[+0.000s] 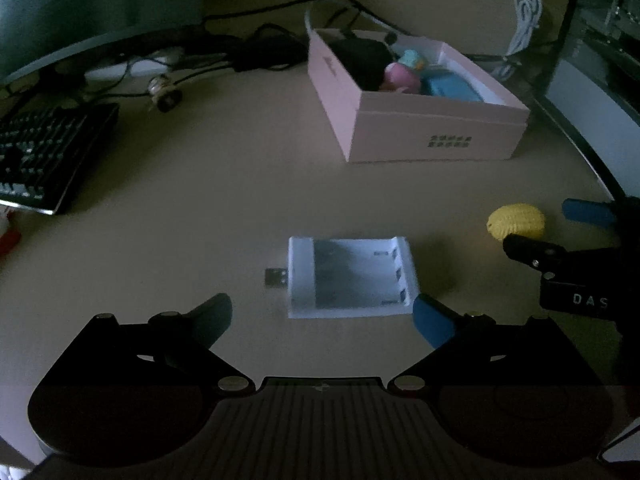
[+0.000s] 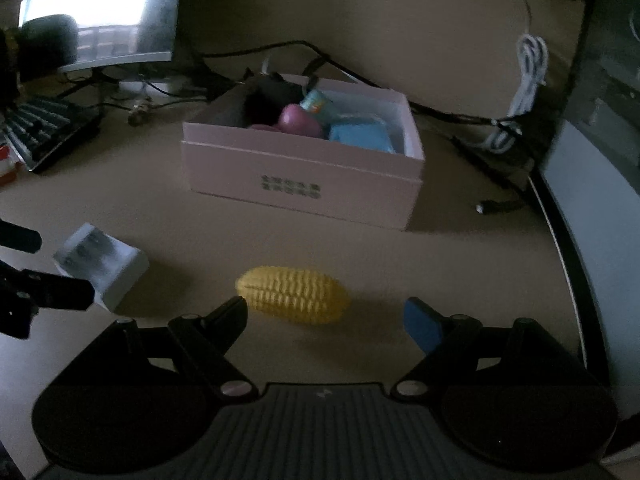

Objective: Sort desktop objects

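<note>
Two hand-held grippers close in on the last loose items in front of a pink box [image 2: 304, 176] on a dim desk [image 1: 224, 184]. The left gripper [image 1: 324, 316] hangs with its fingers spread wide, its blue pad just beside the near corner of a white battery charger [image 1: 352, 276] that lies flat on the desk, nearer the camera than the box and well apart from it. The right gripper [image 2: 326, 316] is likewise wide open — its fingers flank a yellow toy corn cob [image 2: 292, 294] lying on its side in front of the box, neither pad touching it.

The box already holds a pink toy [image 2: 298, 120], a blue item [image 2: 360, 138] and something dark, so the sorting looks well advanced, with the pick-up of these two pieces now in hand. Judging by the poses, each gripper needs to push forward until its fingers straddle its target, then close — the cob across its narrow middle, the charger across its width, which leaves little spare room.

A keyboard [image 1: 44, 156] lies off to the left of the box.
</note>
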A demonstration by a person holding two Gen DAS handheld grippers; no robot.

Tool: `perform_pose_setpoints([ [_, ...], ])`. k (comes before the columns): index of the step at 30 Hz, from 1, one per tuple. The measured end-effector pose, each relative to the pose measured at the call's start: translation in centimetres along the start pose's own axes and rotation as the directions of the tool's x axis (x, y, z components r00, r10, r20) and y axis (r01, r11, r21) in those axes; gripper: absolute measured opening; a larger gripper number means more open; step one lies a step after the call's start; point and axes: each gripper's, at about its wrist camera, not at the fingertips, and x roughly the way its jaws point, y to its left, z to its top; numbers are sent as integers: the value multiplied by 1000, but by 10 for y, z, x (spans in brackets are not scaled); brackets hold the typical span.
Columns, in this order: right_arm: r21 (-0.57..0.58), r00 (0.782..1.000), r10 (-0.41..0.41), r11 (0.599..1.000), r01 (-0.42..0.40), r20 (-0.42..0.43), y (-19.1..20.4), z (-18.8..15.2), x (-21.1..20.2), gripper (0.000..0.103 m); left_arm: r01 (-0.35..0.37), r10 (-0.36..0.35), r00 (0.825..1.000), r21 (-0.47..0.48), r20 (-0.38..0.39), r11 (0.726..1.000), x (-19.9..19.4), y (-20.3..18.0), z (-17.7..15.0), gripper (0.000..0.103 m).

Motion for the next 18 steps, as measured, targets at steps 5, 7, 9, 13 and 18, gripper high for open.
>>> perform_pose_setpoints([
  [5, 48, 999, 27, 999, -26, -26, 3, 6, 9, 86, -7, 7, 1000, -13, -2, 1000, -1, 6, -2, 100],
  [7, 85, 998, 50, 995, -47, -36, 4, 7, 11, 86, -8, 8, 1000, -19, -3, 1000, -1, 7, -3, 100],
  [9, 109, 997, 62, 992, -58, -40, 5, 6, 12, 86, -5, 5, 1000, -21, -2, 1000, -1, 7, -3, 100],
  [13, 90, 998, 50, 995, -46, -41, 9, 2, 10, 86, -4, 4, 1000, -17, -4, 1000, -1, 6, -2, 100],
  [18, 56, 999, 0, 998, 2, -34, 4, -4, 5, 86, -1, 1, 1000, -17, -12, 1000, 1, 4, -2, 100],
])
